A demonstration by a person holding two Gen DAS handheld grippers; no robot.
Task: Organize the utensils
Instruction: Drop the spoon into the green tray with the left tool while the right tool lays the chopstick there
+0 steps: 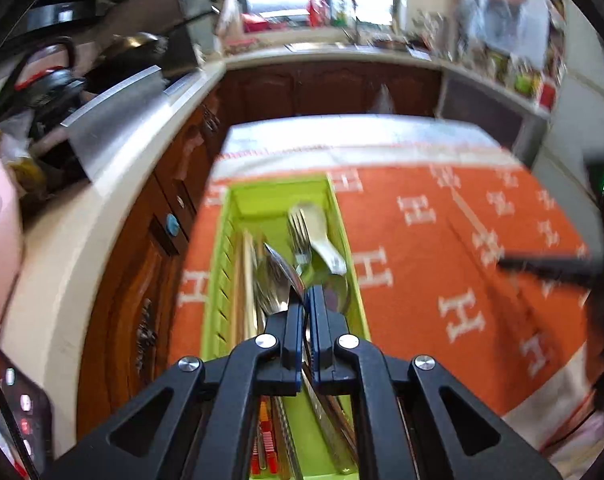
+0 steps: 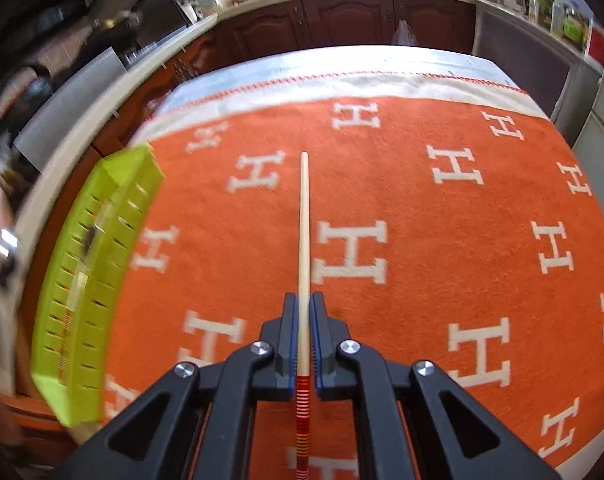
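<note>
A lime-green utensil tray lies on the orange cloth and holds a fork, a white ceramic spoon, metal spoons and chopsticks. My left gripper is over the tray, jaws nearly closed on a metal spoon's handle. In the right wrist view my right gripper is shut on a single wooden chopstick with a red striped end, held above the cloth. The green tray is at the far left there.
An orange cloth with white H letters covers the table. A cream countertop with brown cabinets runs along the left and back. A steel sink sits at left. A dark object lies at the right.
</note>
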